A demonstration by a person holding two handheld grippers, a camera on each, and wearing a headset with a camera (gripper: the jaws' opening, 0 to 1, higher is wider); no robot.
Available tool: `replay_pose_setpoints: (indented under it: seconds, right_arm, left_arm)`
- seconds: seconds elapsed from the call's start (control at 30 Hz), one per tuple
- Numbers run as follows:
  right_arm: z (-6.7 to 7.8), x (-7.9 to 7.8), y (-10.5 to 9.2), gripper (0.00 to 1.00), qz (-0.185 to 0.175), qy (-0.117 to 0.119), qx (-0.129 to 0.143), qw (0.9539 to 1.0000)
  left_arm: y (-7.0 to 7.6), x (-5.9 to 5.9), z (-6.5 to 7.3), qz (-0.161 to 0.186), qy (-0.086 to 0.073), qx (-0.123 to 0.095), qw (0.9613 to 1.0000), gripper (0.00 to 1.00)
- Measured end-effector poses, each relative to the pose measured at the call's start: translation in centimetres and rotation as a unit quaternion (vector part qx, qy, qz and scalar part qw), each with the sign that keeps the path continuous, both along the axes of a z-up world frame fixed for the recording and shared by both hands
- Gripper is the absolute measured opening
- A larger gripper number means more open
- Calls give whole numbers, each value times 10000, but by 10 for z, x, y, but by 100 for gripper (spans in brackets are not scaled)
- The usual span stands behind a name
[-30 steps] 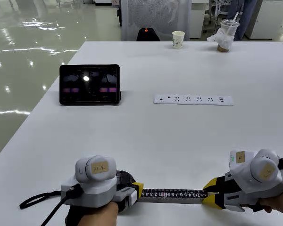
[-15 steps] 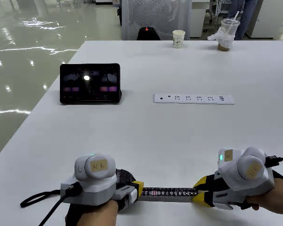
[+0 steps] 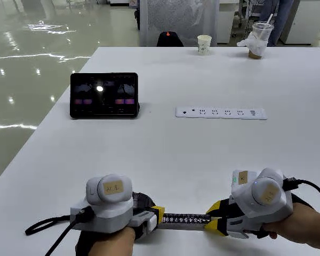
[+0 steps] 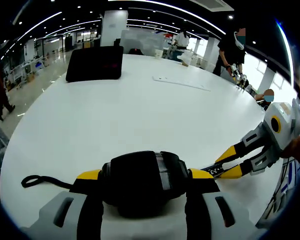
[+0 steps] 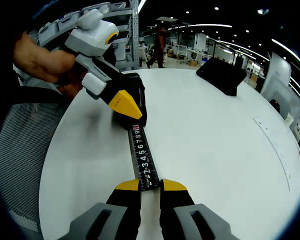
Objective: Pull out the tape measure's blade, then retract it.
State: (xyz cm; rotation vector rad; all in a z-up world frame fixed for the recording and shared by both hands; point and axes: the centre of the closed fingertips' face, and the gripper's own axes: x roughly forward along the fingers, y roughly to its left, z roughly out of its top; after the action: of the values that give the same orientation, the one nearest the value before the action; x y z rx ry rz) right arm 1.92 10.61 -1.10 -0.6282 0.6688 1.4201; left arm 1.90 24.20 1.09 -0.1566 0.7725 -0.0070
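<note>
The left tool (image 3: pixel 149 216) is clamped around the black tape measure (image 4: pixel 142 177), its body sitting between the yellow-tipped jaws low on the white surface (image 3: pixel 202 154). The blade (image 5: pixel 142 157) runs flat from there straight to the right tool (image 5: pixel 150 186), whose jaws are pinched narrow on the blade's end. A black strap (image 3: pixel 42 224) trails behind the left tool. A tablet (image 3: pixel 104 95) stands well beyond both tools.

Left gripper (image 3: pixel 152 217), right gripper (image 3: pixel 214 217): white-grey housings, yellow-tipped black fingers (image 5: pixel 126 185), tan labels (image 3: pixel 112 188), black cables (image 3: pixel 69 228).
</note>
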Motion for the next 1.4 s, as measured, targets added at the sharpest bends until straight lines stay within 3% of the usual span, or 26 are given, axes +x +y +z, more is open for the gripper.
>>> replay_pose_setpoints:
  seconds: [1.4]
  right_arm:
    - [-2, -11, 71, 11, 282, 43, 270, 9992]
  left_arm:
    - [0, 1, -2, 28, 38, -151, 9999, 62]
